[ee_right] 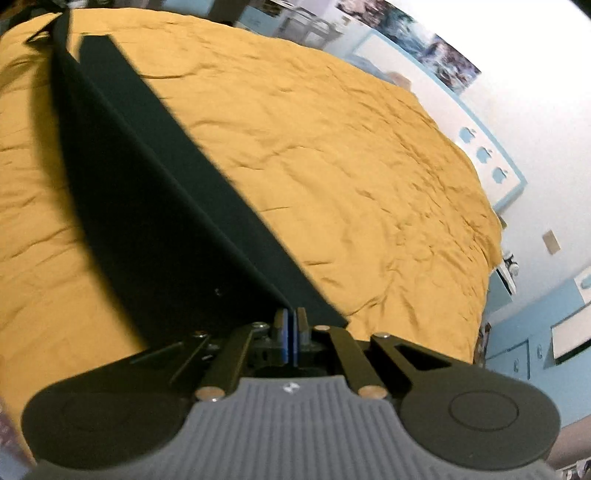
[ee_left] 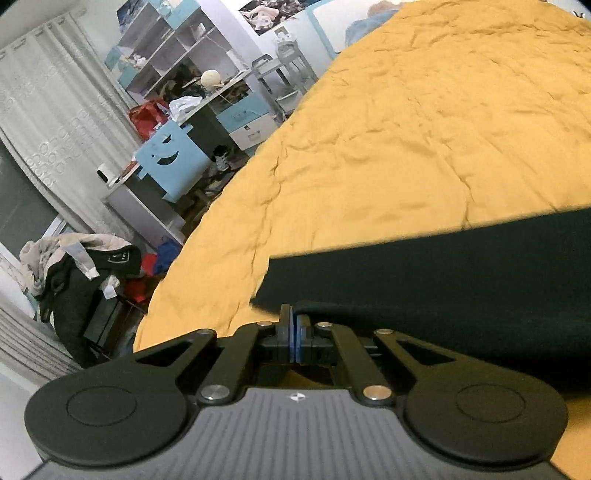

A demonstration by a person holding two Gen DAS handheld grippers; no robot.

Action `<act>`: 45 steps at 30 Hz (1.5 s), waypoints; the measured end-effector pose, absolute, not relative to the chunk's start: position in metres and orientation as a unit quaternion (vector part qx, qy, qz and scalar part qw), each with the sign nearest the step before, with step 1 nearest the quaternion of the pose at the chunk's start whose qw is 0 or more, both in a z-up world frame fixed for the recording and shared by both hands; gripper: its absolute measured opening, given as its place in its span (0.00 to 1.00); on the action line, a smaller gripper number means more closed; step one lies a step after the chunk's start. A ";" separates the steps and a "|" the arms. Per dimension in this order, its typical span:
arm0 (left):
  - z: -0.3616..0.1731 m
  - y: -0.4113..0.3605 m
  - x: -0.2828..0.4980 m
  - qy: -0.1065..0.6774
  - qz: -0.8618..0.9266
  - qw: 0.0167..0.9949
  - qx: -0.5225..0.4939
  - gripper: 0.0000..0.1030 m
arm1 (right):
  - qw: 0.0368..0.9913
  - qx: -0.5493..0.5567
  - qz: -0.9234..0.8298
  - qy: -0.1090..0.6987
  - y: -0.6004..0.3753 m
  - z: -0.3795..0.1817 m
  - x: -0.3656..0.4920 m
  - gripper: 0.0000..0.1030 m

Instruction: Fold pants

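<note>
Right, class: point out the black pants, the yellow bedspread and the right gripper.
black pants (ee_right: pixel 155 206): right wrist view, middle of the raised dark fabric.
yellow bedspread (ee_left: pixel 424 140): left wrist view, bare wrinkled middle.
right gripper (ee_right: pixel 291 326): right wrist view, between the closed fingertips.

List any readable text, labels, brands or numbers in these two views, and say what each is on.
No legible text in either view.
Emblem on the left gripper body: a symbol, not letters.
Same emblem on the right gripper.
White mark on dark clothing pile: too small and blurred.
Wall posters: pictures only, no readable words.
Black pants: no label visible.
</note>
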State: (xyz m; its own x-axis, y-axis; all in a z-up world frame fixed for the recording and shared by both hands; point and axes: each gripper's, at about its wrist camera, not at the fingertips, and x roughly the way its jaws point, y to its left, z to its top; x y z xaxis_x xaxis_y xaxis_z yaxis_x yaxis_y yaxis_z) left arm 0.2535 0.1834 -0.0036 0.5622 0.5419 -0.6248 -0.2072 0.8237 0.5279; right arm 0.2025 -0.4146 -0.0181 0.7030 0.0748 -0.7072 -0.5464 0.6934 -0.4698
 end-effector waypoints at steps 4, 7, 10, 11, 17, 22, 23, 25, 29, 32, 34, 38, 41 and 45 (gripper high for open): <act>-0.012 0.182 0.289 0.424 0.225 0.854 0.201 0.01 | 0.858 -0.323 0.167 0.364 -0.416 -0.034 0.261 0.00; -0.025 0.178 0.315 0.437 0.232 0.843 0.212 0.01 | 0.855 -0.307 0.160 0.386 -0.411 -0.056 0.301 0.00; -0.045 0.175 0.337 0.457 0.232 0.829 0.223 0.01 | 0.849 -0.301 0.155 0.405 -0.404 -0.082 0.335 0.00; -0.052 0.174 0.343 0.464 0.232 0.824 0.229 0.01 | 0.848 -0.297 0.153 0.412 -0.404 -0.088 0.346 0.00; -0.086 0.168 0.373 0.495 0.226 0.798 0.260 0.01 | 0.836 -0.269 0.154 0.453 -0.405 -0.127 0.384 0.00; -0.105 0.170 0.381 0.495 0.223 0.799 0.259 0.01 | 0.831 -0.252 0.159 0.469 -0.409 -0.143 0.394 0.00; -0.107 0.171 0.381 0.494 0.223 0.800 0.257 0.01 | 0.830 -0.249 0.160 0.473 -0.409 -0.145 0.395 0.00; -0.110 0.169 0.385 0.497 0.222 0.798 0.257 0.02 | 0.829 -0.244 0.159 0.478 -0.410 -0.146 0.396 0.00; -0.110 0.169 0.384 0.484 0.217 0.811 0.245 0.21 | 0.834 -0.239 0.155 0.473 -0.408 -0.143 0.394 0.04; -0.090 0.171 0.371 0.452 0.223 0.839 0.208 0.45 | 0.851 -0.222 0.147 0.453 -0.411 -0.128 0.382 0.35; -0.072 0.167 0.360 0.435 0.216 0.854 0.183 0.45 | 0.865 -0.208 0.135 0.435 -0.415 -0.113 0.368 0.40; -0.038 0.142 0.328 0.425 0.163 0.880 0.133 0.45 | 0.885 -0.159 0.110 0.424 -0.437 -0.090 0.330 0.40; -0.024 0.113 0.304 0.425 0.109 0.892 0.109 0.38 | 0.893 -0.093 0.084 0.431 -0.464 -0.078 0.299 0.40; -0.016 0.072 0.272 0.436 0.039 0.898 0.052 0.33 | 0.900 -0.013 0.060 0.432 -0.495 -0.073 0.253 0.40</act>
State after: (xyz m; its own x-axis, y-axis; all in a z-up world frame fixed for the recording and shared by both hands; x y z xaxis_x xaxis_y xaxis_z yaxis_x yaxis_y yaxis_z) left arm 0.2723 0.0720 -0.0163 0.6174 0.1159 -0.7780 -0.0248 0.9915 0.1281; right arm 0.2526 -0.4951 -0.0729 0.6198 0.0975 -0.7787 -0.1202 0.9923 0.0285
